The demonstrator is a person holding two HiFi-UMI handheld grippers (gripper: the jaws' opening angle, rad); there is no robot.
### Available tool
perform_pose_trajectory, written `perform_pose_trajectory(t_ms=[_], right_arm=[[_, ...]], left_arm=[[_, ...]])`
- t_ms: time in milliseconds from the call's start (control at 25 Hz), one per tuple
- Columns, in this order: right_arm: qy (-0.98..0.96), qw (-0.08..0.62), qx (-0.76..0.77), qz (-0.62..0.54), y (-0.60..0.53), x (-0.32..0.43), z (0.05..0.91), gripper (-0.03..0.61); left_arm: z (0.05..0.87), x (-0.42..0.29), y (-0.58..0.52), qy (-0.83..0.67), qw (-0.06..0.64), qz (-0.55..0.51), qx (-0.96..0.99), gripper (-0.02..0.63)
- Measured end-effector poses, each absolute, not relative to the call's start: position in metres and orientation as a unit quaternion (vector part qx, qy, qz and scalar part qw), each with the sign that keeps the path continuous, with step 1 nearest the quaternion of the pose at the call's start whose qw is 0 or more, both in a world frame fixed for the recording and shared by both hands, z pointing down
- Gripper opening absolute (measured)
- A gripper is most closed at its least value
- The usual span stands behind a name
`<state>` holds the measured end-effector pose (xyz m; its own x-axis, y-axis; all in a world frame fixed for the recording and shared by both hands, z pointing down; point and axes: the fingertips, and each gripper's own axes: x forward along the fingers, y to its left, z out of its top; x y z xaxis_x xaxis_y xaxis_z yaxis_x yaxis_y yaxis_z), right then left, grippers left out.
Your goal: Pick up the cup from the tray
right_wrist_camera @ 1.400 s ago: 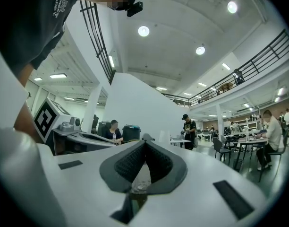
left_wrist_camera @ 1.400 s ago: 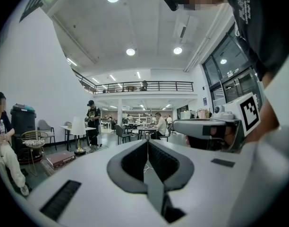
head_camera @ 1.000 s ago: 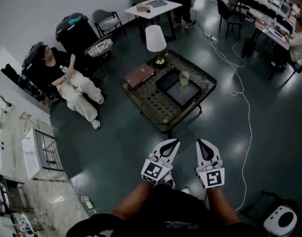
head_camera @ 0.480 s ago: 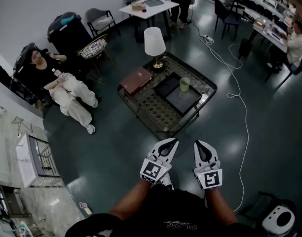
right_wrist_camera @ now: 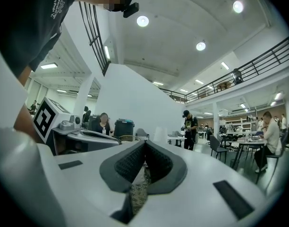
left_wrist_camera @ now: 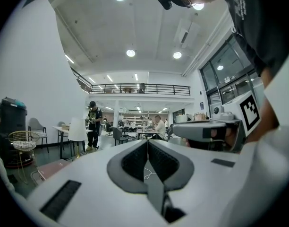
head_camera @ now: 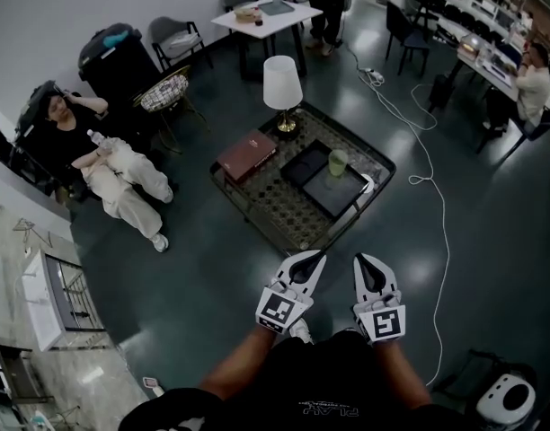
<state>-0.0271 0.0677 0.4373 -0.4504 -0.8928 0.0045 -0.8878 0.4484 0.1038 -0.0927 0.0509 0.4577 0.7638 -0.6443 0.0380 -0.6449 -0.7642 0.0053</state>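
The left tool [head_camera: 311,259] and right tool [head_camera: 361,260] are both closed and empty, well apart from the cup [head_camera: 337,162]. It stands upright on the tray [head_camera: 338,191] on the low surface [head_camera: 268,212]. Approach, grip and lift all remain.

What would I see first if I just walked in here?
Two white grippers, the left gripper and right gripper, both shut and empty, poke out at the bottom of the head view. Ahead stands a low table with a white lamp and a green cup on a black tray.
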Motion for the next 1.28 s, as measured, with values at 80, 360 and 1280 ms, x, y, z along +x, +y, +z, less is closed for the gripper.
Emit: perform_pose_trajectory(t_ms=[80,360,1280], right_arm=[[-0.851,0.017,0.522,-0.047,0.063,-0.03,0.435,0.011],[-0.856,0.036,0.514,-0.045,0.045,-0.026,0.434,0.011],[-0.888,0.026,0.458,-0.022,-0.052,0.042,0.451,0.011]], left_arm=[[0.458,-0.093,0.046,-0.343,0.009,0.017,0.939,0.012],[0.455,-0.087,0.032,-0.344,0.004,0.012,0.939,0.012],[0.469,-0.021,-0.059,-0.402,0.021,0.036,0.915,0.012]])
